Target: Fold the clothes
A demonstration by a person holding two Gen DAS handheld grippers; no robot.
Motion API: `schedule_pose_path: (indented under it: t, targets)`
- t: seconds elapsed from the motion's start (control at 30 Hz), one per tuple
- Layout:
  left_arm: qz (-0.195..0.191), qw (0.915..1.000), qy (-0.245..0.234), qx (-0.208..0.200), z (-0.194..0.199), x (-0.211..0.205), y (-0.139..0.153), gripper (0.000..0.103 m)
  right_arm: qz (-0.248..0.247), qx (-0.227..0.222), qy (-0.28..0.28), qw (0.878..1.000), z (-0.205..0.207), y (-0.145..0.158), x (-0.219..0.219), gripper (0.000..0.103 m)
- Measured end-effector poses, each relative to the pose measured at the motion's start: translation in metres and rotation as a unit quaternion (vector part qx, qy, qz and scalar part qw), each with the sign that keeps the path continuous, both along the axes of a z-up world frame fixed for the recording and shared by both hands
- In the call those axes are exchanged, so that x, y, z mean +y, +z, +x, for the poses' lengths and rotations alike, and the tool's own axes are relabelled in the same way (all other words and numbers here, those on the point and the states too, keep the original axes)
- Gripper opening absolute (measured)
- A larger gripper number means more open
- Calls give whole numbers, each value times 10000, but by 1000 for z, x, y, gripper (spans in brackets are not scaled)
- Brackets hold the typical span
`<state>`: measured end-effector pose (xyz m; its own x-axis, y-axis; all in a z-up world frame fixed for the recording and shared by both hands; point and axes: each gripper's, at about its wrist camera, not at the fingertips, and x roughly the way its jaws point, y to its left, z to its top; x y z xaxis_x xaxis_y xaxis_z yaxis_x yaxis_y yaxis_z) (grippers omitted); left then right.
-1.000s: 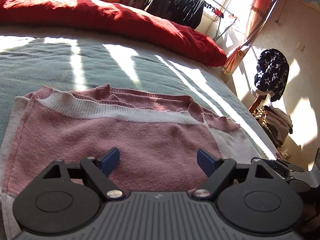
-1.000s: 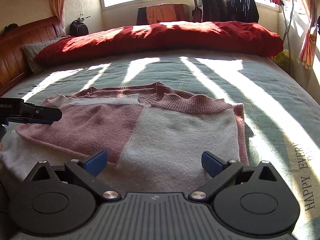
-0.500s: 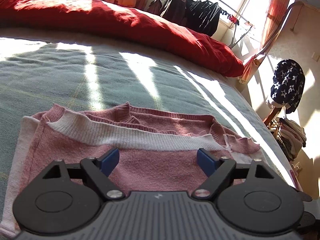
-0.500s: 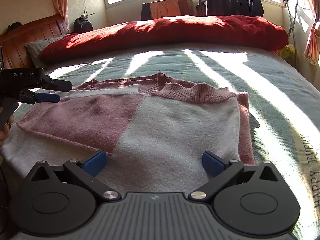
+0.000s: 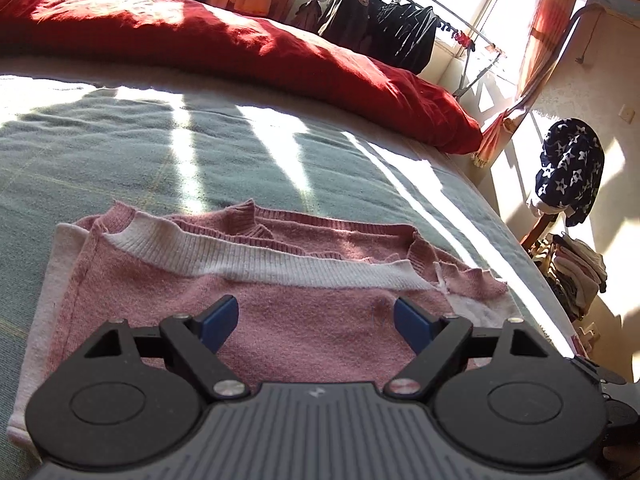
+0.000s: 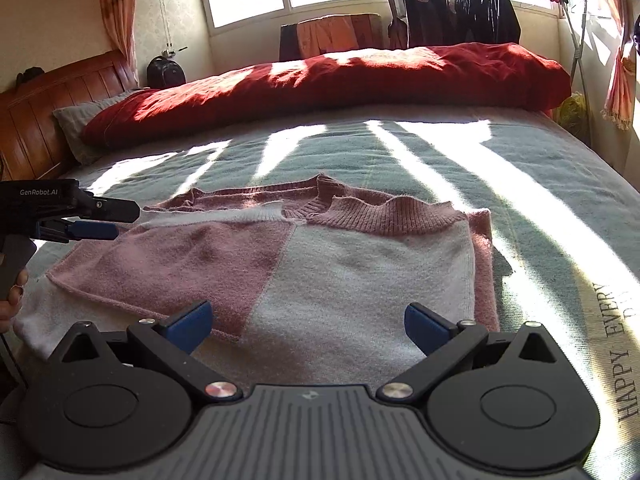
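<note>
A pink-and-white knit sweater (image 6: 320,264) lies partly folded on the grey-green blanket (image 6: 540,184) of a bed, its ribbed pink collar toward the far side and one pink panel laid over the pale body. In the left wrist view its white ribbed hem (image 5: 256,256) runs across the upper layer; the layers beneath are only seen as edges, and the sleeves cannot be traced.

The right gripper (image 6: 308,322) hovers at the sweater's near edge, blue fingers spread wide with nothing between them; its housing hides the cloth nearest the camera. The left gripper (image 5: 316,316) is likewise spread and empty above the pink panel. From the right wrist view the left gripper (image 6: 100,220) shows side-on at the sweater's left edge, and a bit of the hand (image 6: 12,300) holding it is cut off by the frame.

A red duvet (image 6: 340,84) lies along the far side of the bed. Printed lettering (image 6: 624,344) on the blanket's right edge is cut off. Dark jackets (image 6: 460,12) hang on a rack by the window.
</note>
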<state>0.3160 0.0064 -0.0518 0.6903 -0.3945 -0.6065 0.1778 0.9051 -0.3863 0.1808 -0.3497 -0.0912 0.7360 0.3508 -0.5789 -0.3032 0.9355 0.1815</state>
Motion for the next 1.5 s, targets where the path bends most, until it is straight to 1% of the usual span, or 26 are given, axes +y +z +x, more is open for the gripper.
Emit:
schedule_pose_path:
  t: [0.03,0.1,0.17,0.23,0.33,0.4,0.47,0.6,0.77,0.8,0.87,0.97,1.07,1.13,1.23,1.3,1.37,1.5]
  targets:
    - [0,10000,-8,18,-4,-1,0,85,-28,-18,-55,10000,0,1,-1,103]
    - [-40,9999,9,114,-14,-3,-6,85,-128,87,-220,9996,2,-1,-6,103]
    - [-266,9989,28,378,-20,0,-20,88,-95,214,-304,9993,3,-6,-13,103]
    - [-263,9990,97,356,-27,2,-22,88,-34,244,-329,9992,-1,-5,-15,103]
    - [-305,9991,185,222,-39,4,-10,89,-115,124,-288,9994,-13,5,-10,103]
    - [-286,9993,167,144,-46,4,-2,89,-116,117,-247,9996,-19,7,-7,103]
    - [-119,9998,145,117,-54,1,3,89,-117,110,-206,9997,-26,10,-4,103]
    - [133,9997,97,162,-68,0,3,89,-118,96,-124,9998,-39,15,3,103]
    - [104,9987,312,379,-81,15,-11,89,-119,232,139,9996,-50,8,19,103]
    - [100,9978,417,508,-83,20,-16,89,-134,264,172,9994,-51,6,23,103]
    - [0,9969,500,601,-88,28,-22,89,-146,396,224,9989,-52,-1,28,103]
    - [-177,9973,499,506,-96,38,-18,89,-233,469,220,9984,-55,-7,33,103]
    - [-264,9972,589,380,-99,47,-12,89,-228,482,200,9984,-57,-6,38,103]
    - [-343,9970,597,364,-99,48,-11,89,-196,422,282,9985,-58,0,44,103]
    - [-379,9972,473,443,-98,45,-20,89,-227,315,484,9981,-61,6,57,103]
    - [-379,9971,412,514,-99,43,-28,89,-288,339,547,9975,-61,5,66,103]
    - [-388,9973,384,487,-101,43,-31,89,-365,419,588,9967,-60,0,72,103]
    - [-414,9977,355,407,-106,47,-23,89,-417,618,526,9958,-58,-14,78,103]
